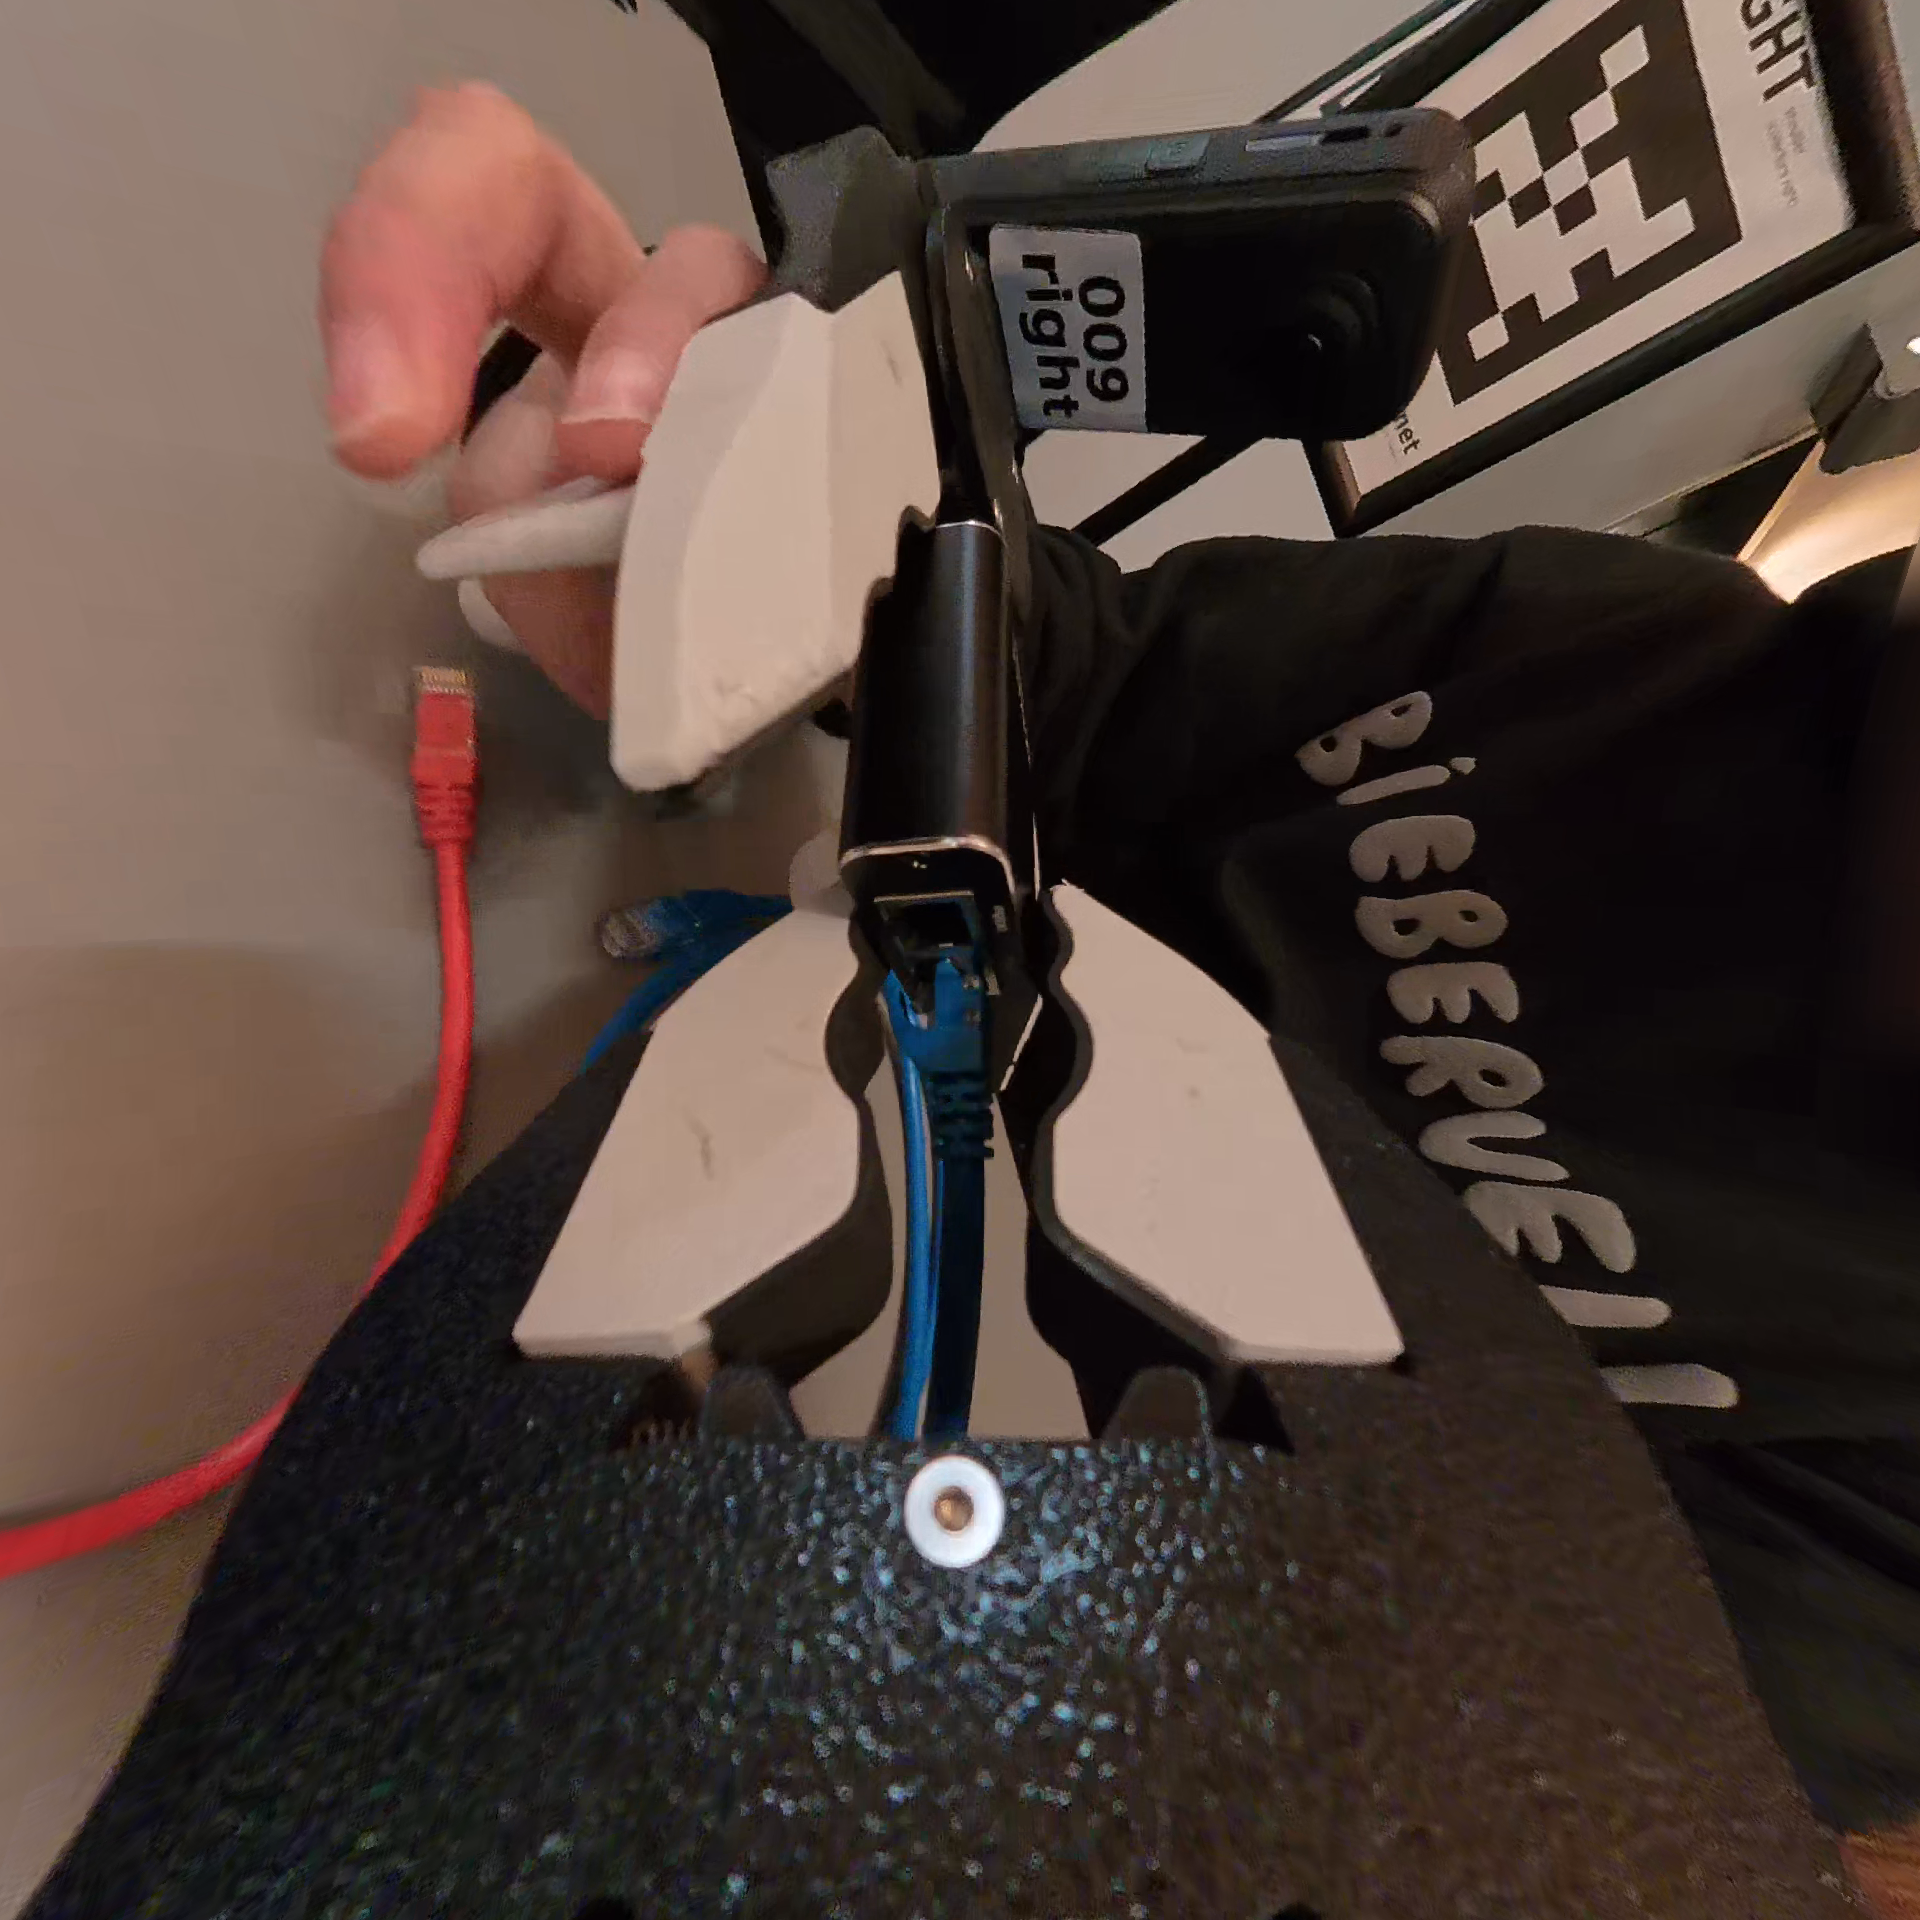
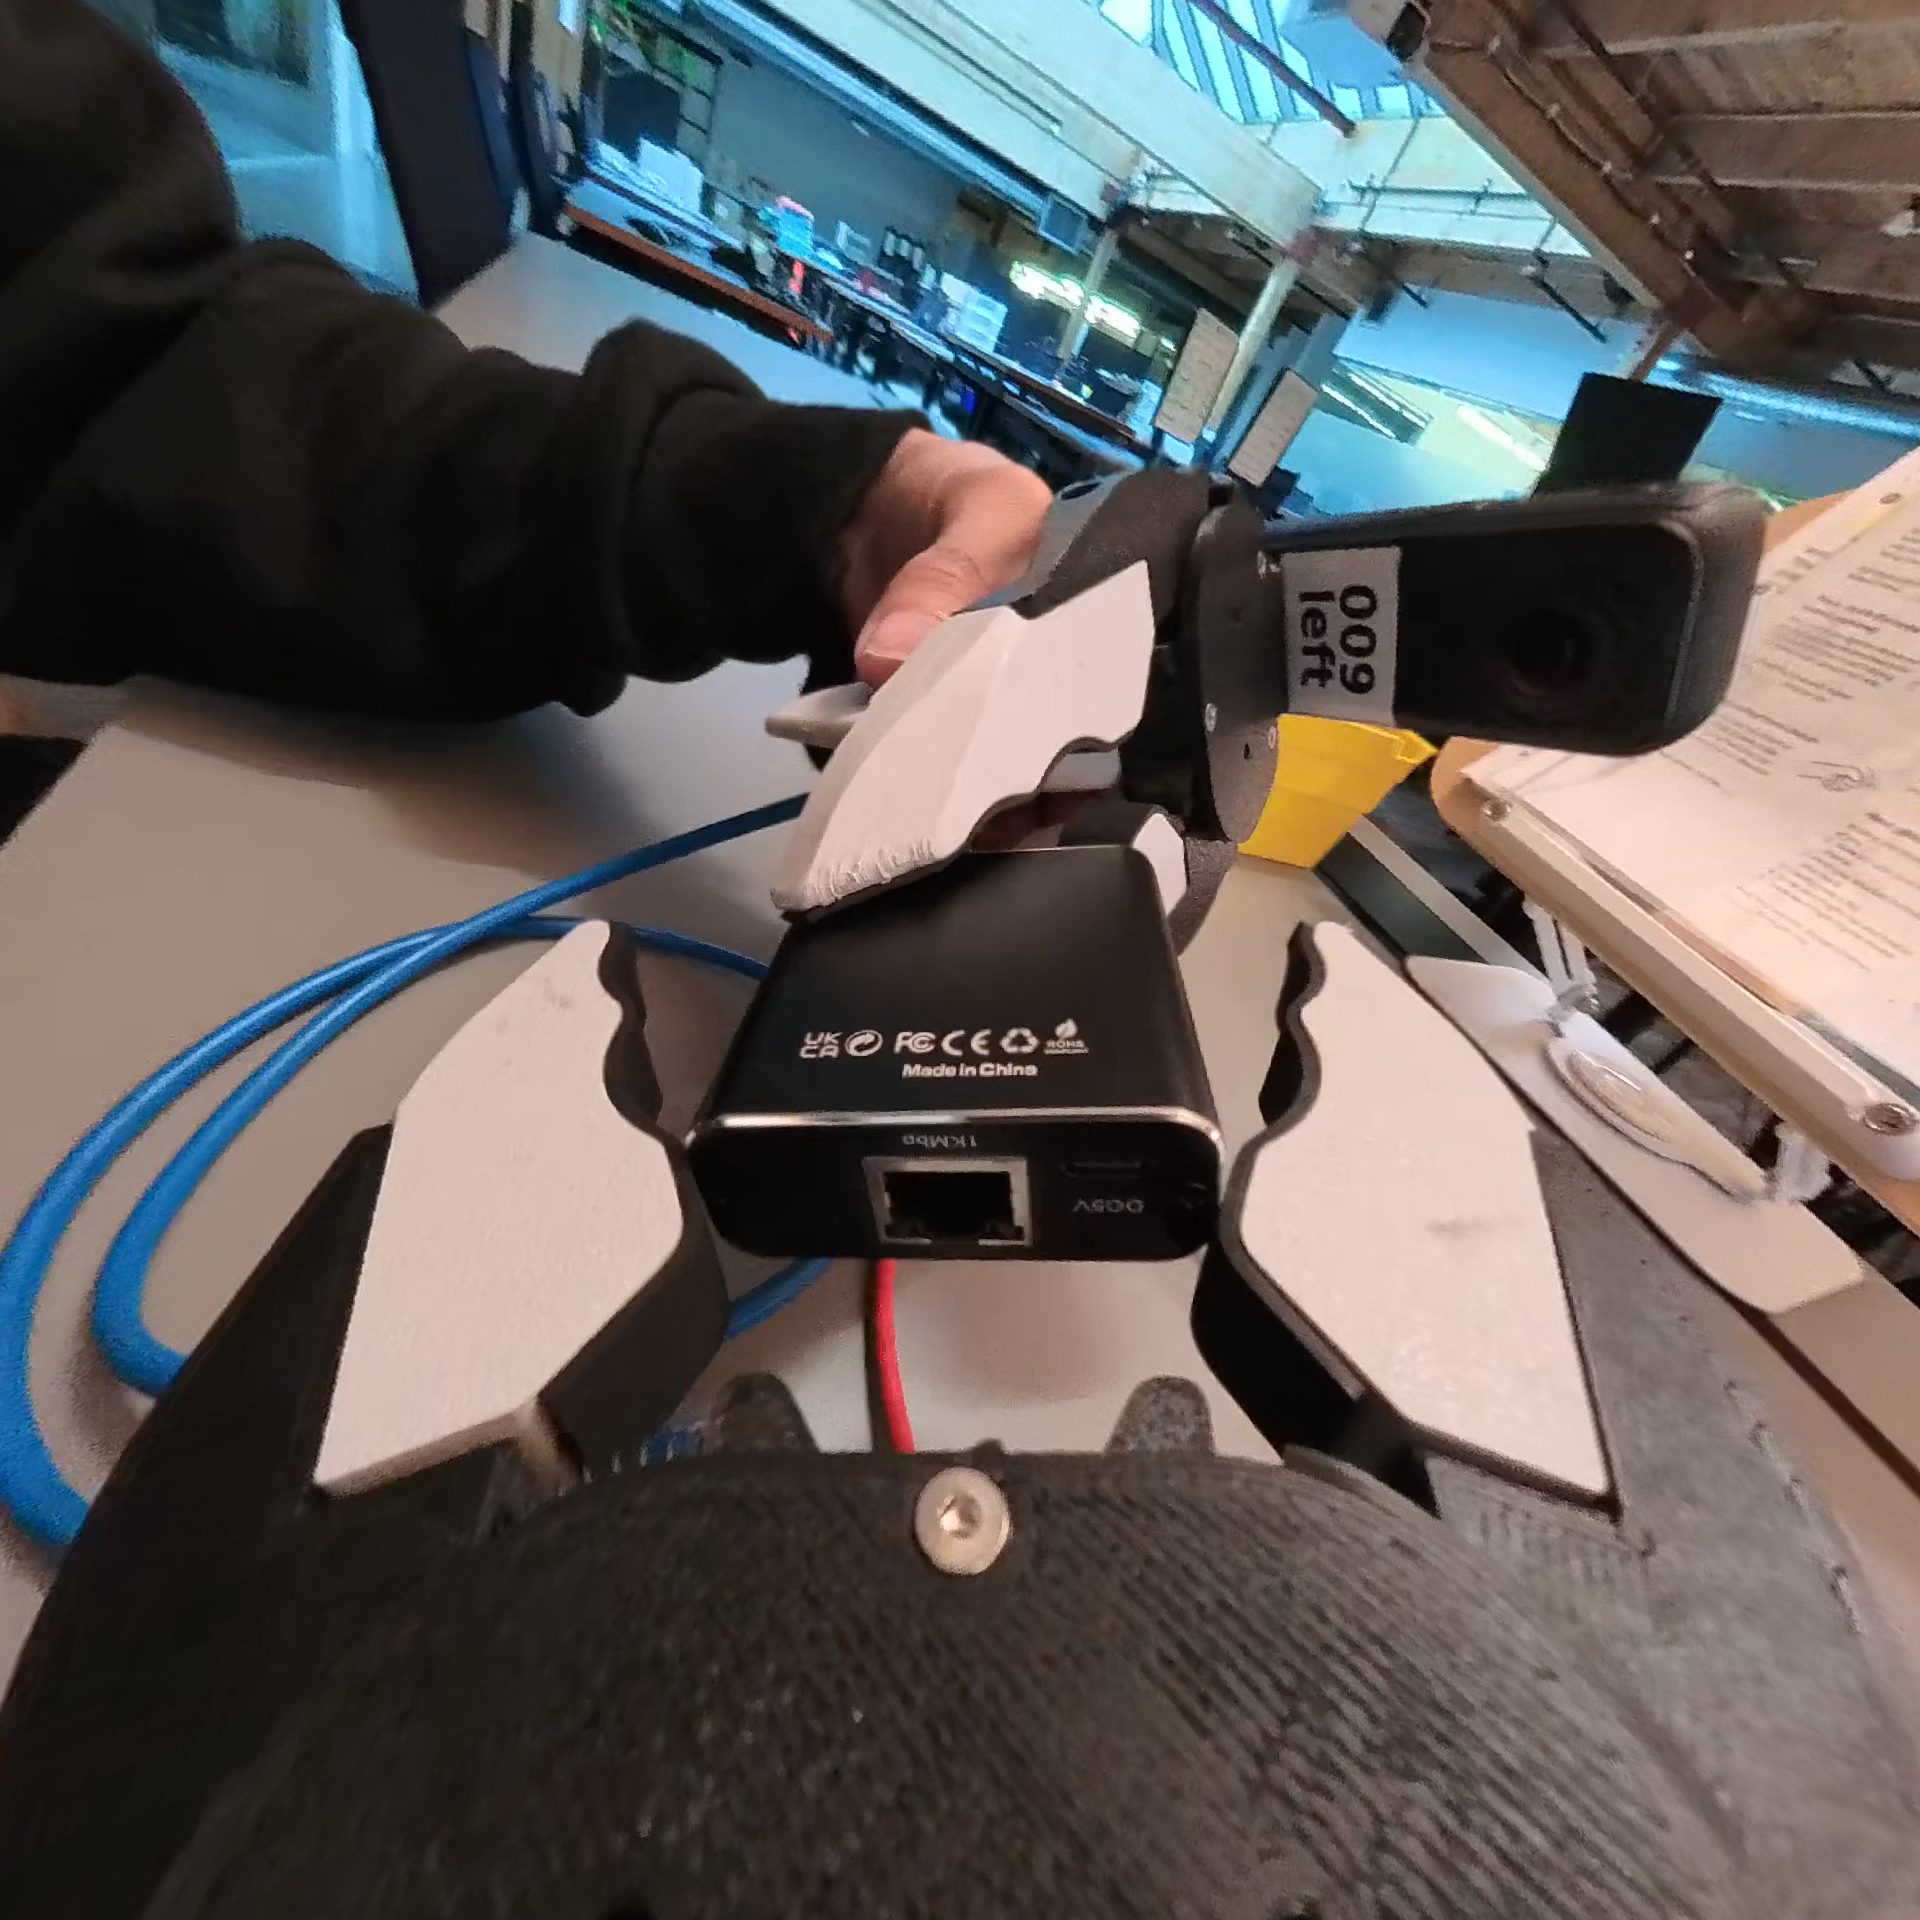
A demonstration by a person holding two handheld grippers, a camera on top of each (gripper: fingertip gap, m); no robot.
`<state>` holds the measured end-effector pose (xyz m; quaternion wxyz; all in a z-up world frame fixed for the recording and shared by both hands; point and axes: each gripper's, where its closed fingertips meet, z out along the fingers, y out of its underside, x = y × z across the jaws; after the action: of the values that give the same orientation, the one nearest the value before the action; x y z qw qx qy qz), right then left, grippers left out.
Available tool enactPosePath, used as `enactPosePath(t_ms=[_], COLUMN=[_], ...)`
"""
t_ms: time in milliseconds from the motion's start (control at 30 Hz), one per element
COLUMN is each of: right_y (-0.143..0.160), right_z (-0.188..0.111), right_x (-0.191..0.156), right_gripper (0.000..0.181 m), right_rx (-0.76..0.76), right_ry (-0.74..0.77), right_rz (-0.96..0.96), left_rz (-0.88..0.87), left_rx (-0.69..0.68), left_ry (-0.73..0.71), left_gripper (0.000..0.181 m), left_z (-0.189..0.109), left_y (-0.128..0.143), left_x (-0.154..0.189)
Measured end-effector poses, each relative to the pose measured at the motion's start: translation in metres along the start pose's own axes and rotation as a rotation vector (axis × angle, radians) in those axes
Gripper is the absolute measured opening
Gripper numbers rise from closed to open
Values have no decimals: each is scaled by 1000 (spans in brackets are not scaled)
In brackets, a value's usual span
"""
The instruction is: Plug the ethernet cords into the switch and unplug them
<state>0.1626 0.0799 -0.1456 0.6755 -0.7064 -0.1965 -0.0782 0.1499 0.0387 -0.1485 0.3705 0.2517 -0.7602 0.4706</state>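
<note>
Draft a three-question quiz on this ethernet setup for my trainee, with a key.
1. True or false: the red cord is plugged into the switch.
2. The left claw is shut on: A) the red cord, B) the blue cord at its plug, C) nothing.
3. Short answer: which claw grips the switch by its sides?

Key:
1. False. Its plug lies loose on the table.
2. B.
3. The right claw.
</note>
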Motion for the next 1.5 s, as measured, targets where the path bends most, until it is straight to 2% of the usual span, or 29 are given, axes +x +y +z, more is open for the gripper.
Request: enactPosePath(t_ms=[100,233,300,433,533,733,833,933,1033,1133,1267,1367,1500], right_y=[-1,-17,-15,-16,-9,-9,-8,-18,-5,-4,-8,0,-2], right_z=[-2,-14,-14,-11,-4,-4,-2,-3,2,4,5,5,5], right_x=[1,7,5,9,12,14,13,14,10,11,9,7,14], right_gripper=[112,88,75,75,75,75,82,80,86,90,83,77,76], right_rx=[9,128,109,127,45,77,66,80,16,-1,9,-24,-43], right_ry=[-1,23,2,43,75,99,107,132,118,138,140,95,130], right_rz=[6,23,42,43,41,34,20,-37,-58,-89,-118,-83,-20], left_rz=[-37,-70,-79,-79,-79,-99,-94,-75,-82,-92,-107,-106,-36], left_rx=[8,46,21,31,40,37,30,26,-7,-4,-39,-47,-4], left_ry=[-6,-24,-47,-71,-106,-108,-80,-79,-137,-117,-157,-180,-213], left_gripper=[25,25,25,25,26,25,24,24,24,24,24,25,27], left_z=[0,-7,-6,-11,-17,-15,-12,-12,-14,-15,-14,-16,-21], left_y=[-2,-6,-2,-4,-4,-5,-5,-5,1,1,7,9,-1], left_x=[2,2,1,4,4,2,7,12,5,7,0,-3,-2])
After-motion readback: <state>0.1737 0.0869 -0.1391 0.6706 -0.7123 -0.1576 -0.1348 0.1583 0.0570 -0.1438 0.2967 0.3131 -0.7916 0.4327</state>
